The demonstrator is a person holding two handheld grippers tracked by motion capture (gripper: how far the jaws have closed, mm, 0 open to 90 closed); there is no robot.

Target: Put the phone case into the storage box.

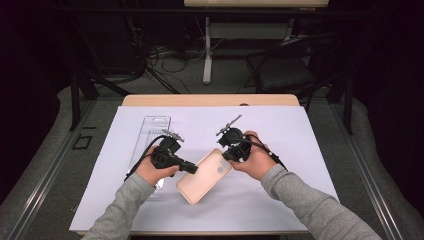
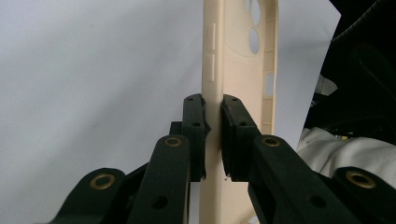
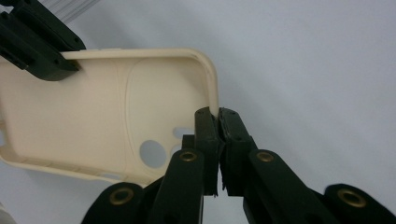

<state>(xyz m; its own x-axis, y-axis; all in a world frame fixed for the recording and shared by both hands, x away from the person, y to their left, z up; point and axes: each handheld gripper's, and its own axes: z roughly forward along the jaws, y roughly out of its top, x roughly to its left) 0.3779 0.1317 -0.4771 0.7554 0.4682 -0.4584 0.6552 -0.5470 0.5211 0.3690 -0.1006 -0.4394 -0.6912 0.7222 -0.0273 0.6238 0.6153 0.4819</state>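
Note:
A cream phone case (image 1: 204, 175) hangs just above the white mat, held between both grippers. My left gripper (image 1: 191, 168) is shut on one long side wall of the phone case (image 2: 212, 74), its pads pinching the thin rim. My right gripper (image 1: 227, 156) is shut on the camera-end edge of the phone case (image 3: 93, 112), near the round camera holes. In the right gripper view, the left gripper's jaws clamp the case's far rim at upper left. A person's hands in grey sleeves hold both grippers.
A clear plastic package tray (image 1: 152, 131) lies on the white mat (image 1: 280, 130) to the left, behind the left hand. The wooden table edge (image 1: 210, 100) runs along the back. Cables and a chair stand on the floor beyond.

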